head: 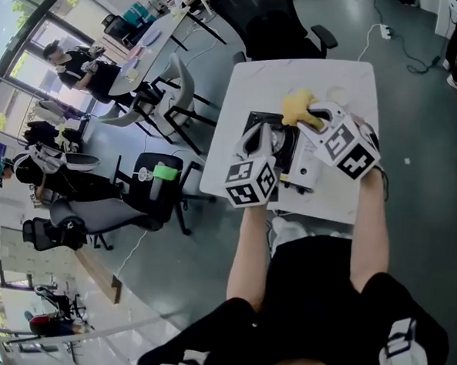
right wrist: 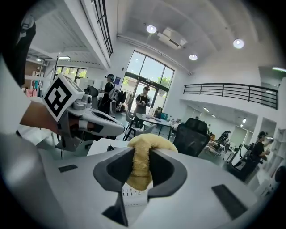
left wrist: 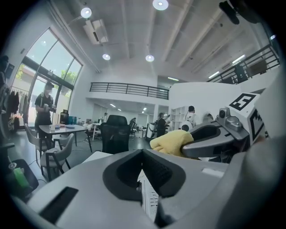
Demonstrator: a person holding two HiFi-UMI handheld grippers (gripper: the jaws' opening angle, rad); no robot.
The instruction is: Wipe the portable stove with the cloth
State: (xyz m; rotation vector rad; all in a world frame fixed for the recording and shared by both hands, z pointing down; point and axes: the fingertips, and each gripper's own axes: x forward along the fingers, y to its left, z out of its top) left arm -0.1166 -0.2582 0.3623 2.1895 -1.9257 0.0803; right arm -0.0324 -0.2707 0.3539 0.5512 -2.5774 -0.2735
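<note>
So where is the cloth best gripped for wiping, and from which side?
Grip it by its bunched middle, coming from the person's side, as the right claw has it. The yellow cloth is gathered into a thick fold that fills the jaws. A wad bulges past the tips, free to rub the portable stove.

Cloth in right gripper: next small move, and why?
Probably lower the right gripper until the yellow cloth presses on the stove. Its fingers are shut on the cloth, held over the stove's far side; contact isn't visible.
</note>
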